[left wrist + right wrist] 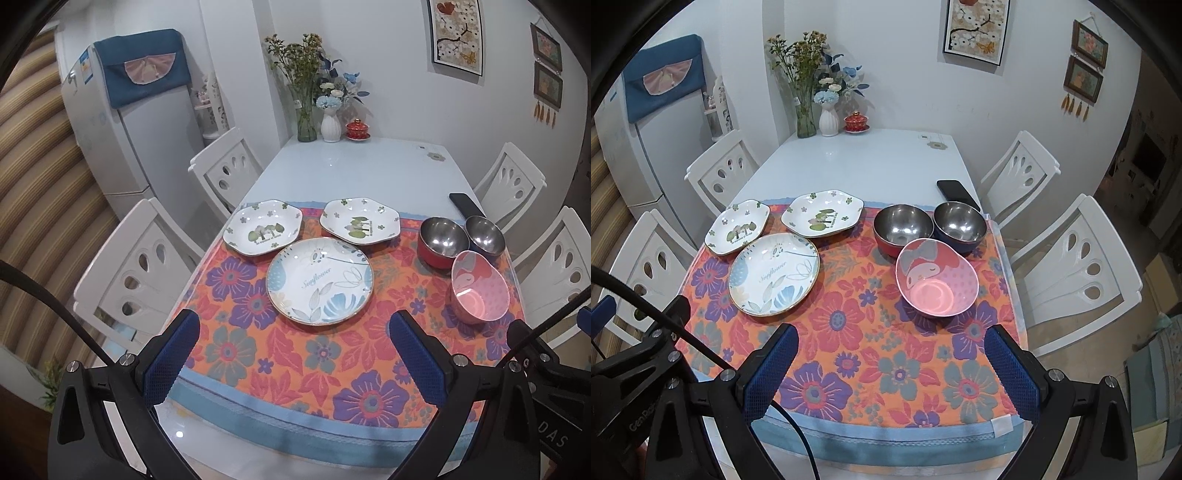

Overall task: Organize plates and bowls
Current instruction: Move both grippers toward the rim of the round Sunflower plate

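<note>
On a floral cloth [280, 354] lie a round "Sunflower" plate [320, 281] [774, 274] and, behind it, two white tree-print plates: left [263, 227] [737, 226] and right [359, 220] [822, 214]. To the right stand a red steel-lined bowl [441, 238] [903, 228], a dark blue steel-lined bowl [484, 235] [959, 226] and a pink cartoon bowl [479, 287] [936, 283], tilted. My left gripper [295, 325] is open and empty, above the cloth in front of the round plate. My right gripper [892, 339] is open and empty, in front of the pink bowl.
A black phone [957, 192] lies on the white table [857, 162] behind the bowls. Vases of flowers [812, 107] and a red lidded cup [856, 122] stand at the far end. White chairs [1071, 258] flank both sides. A fridge [122, 122] stands at the left.
</note>
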The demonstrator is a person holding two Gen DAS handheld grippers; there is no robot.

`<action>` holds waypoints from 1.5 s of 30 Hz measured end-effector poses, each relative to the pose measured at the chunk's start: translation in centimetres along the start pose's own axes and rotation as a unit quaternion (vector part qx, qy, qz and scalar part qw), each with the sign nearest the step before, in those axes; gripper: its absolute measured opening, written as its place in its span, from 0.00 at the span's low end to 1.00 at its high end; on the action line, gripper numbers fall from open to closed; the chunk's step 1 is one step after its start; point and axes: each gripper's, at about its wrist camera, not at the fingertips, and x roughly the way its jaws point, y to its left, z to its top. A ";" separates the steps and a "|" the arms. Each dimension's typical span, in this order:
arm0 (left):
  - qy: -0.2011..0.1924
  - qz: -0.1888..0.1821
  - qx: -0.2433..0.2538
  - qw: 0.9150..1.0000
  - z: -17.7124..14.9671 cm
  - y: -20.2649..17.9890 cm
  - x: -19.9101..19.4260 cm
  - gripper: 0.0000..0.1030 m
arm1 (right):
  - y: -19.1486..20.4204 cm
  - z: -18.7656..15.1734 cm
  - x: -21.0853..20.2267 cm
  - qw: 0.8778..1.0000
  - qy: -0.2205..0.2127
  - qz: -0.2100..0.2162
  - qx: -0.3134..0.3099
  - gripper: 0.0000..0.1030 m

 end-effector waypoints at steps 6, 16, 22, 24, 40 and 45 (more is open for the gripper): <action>0.000 -0.001 0.009 1.000 1.1 1.7 1.3 0.99 | 1.8 0.9 0.7 1.000 0.004 -0.001 0.001 0.97; -0.007 -0.017 0.013 1.000 4.1 5.5 4.6 0.99 | 6.1 3.5 2.1 1.000 0.004 -0.022 -0.008 0.97; 0.009 -0.015 -0.002 1.000 5.6 9.1 7.9 0.99 | 6.4 5.0 3.9 0.999 0.012 -0.044 0.015 0.97; 0.012 -0.018 -0.008 1.000 6.0 10.1 8.9 0.99 | 6.5 5.4 4.5 0.998 0.015 -0.048 0.024 0.97; 0.030 -0.053 0.038 0.997 7.2 11.6 15.4 0.99 | 10.8 6.7 12.1 0.997 0.043 -0.042 0.040 0.97; 0.036 -0.060 0.049 0.996 7.7 11.6 17.8 0.99 | 10.9 7.0 15.0 0.995 0.066 -0.041 0.059 0.97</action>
